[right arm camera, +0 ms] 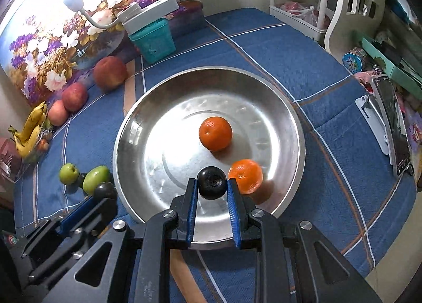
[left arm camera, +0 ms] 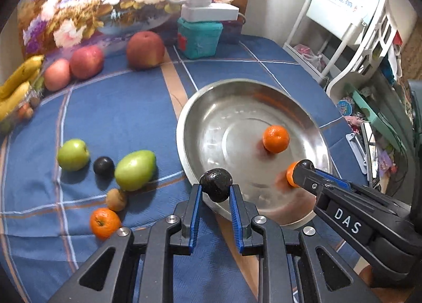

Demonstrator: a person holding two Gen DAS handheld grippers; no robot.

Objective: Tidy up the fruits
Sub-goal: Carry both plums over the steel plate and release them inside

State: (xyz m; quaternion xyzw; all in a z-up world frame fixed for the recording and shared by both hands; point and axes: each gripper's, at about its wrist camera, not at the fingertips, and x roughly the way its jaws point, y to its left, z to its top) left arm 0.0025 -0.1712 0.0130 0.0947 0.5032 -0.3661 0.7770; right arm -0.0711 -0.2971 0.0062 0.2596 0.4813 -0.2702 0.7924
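My left gripper point(left arm camera: 215, 188) is shut on a dark round plum point(left arm camera: 215, 180), held just over the near rim of a steel bowl point(left arm camera: 190, 118). My right gripper point(right arm camera: 212, 182) is shut on a second dark plum point(right arm camera: 212, 184), held above the bowl's point(right arm camera: 132, 123) floor. Two oranges lie in the bowl, one in the middle point(right arm camera: 215, 133) and one point(right arm camera: 246, 175) beside the right gripper's right finger. In the left wrist view the right gripper point(left arm camera: 303, 168) reaches in from the right. The left gripper point(right arm camera: 104, 195) shows at the bowl's left rim in the right wrist view.
On the blue checked cloth left of the bowl lie two green apples point(left arm camera: 72, 154) point(left arm camera: 134, 170), a dark plum point(left arm camera: 103, 166), a brown kiwi point(left arm camera: 116, 199) and an orange point(left arm camera: 104, 222). Red apples point(left arm camera: 145, 50), bananas point(left arm camera: 18, 76) and a teal box point(left arm camera: 199, 38) stand at the back. The table edge runs on the right.
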